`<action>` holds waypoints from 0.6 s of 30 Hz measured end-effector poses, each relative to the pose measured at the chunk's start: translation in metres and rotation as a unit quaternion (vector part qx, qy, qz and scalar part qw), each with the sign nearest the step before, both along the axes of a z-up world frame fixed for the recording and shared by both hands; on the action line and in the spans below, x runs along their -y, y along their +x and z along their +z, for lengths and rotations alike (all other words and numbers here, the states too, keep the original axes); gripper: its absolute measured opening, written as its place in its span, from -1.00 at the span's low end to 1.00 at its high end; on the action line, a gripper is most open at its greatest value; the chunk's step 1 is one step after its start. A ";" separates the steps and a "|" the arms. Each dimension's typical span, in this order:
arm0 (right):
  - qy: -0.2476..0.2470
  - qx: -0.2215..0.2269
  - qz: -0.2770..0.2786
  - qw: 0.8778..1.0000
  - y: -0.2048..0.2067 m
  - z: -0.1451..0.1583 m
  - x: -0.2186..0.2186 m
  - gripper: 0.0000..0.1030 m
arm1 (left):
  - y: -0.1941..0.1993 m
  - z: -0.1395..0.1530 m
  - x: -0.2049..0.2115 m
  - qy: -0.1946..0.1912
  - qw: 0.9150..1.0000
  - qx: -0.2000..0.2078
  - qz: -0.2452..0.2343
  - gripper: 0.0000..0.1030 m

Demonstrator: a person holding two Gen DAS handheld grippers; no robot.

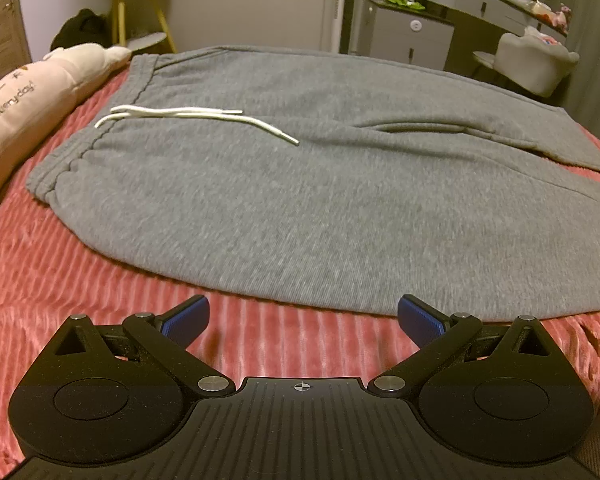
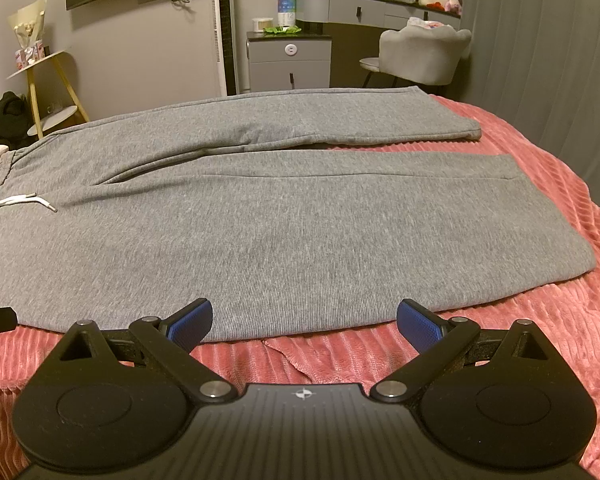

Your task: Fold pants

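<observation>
Hovering low over a pink blanket [image 1: 60, 280], the left gripper [image 1: 303, 320] and right gripper [image 2: 304, 322] both stood with jaws wide apart, holding nothing, just short of the near edge of one pair of grey pants [image 2: 260, 240]. A clean fold likely meant pinching that edge at two spots together. Beyond lay two legs, one drawstring [image 1: 188, 116], one pillow [image 1: 32, 100].

We see the pants [image 2: 284, 216] lying flat on the bed [image 2: 540, 320], waist at the left beside a pillow [image 1: 28, 104], legs reaching right. Both tools sit before them.
</observation>
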State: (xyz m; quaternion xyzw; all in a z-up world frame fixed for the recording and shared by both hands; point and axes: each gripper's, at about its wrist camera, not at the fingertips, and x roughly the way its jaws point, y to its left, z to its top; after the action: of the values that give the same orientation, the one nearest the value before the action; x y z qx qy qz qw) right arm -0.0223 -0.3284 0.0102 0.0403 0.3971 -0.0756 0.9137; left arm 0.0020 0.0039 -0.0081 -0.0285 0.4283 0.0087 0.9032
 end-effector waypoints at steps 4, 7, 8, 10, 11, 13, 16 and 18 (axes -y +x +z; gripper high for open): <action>0.002 0.000 -0.001 1.000 0.000 -0.001 0.001 0.92 | 0.000 0.000 0.000 -0.001 1.000 -0.003 0.000 1.00; 0.001 0.000 -0.002 1.000 0.000 -0.001 0.001 0.92 | 0.000 0.001 0.000 0.001 1.000 -0.003 -0.001 1.00; 0.002 0.000 -0.001 1.000 0.000 -0.001 0.001 0.92 | 0.000 0.001 0.001 0.001 1.000 -0.003 -0.002 1.00; 0.002 -0.001 -0.001 1.000 0.000 -0.001 0.001 0.92 | 0.000 0.001 0.001 0.002 1.000 -0.004 -0.003 1.00; 0.003 -0.001 -0.002 1.000 0.000 -0.001 0.001 0.92 | 0.000 0.001 0.001 0.002 1.000 -0.005 -0.003 1.00; 0.003 0.000 -0.002 1.000 0.000 -0.001 0.001 0.92 | 0.000 0.001 0.002 0.002 1.000 -0.006 -0.004 1.00; 0.004 0.000 -0.001 1.000 0.000 -0.001 0.001 0.92 | 0.000 0.001 0.002 0.001 1.000 -0.007 -0.005 1.00; 0.004 0.000 -0.001 1.000 0.001 -0.001 0.001 0.92 | 0.001 0.002 0.003 0.002 1.000 -0.008 -0.005 1.00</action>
State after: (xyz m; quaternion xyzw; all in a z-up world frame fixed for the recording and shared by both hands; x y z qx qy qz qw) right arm -0.0216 -0.3293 0.0090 0.0441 0.3978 -0.0751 0.9133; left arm 0.0027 0.0012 -0.0064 -0.0245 0.4354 0.0050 0.8999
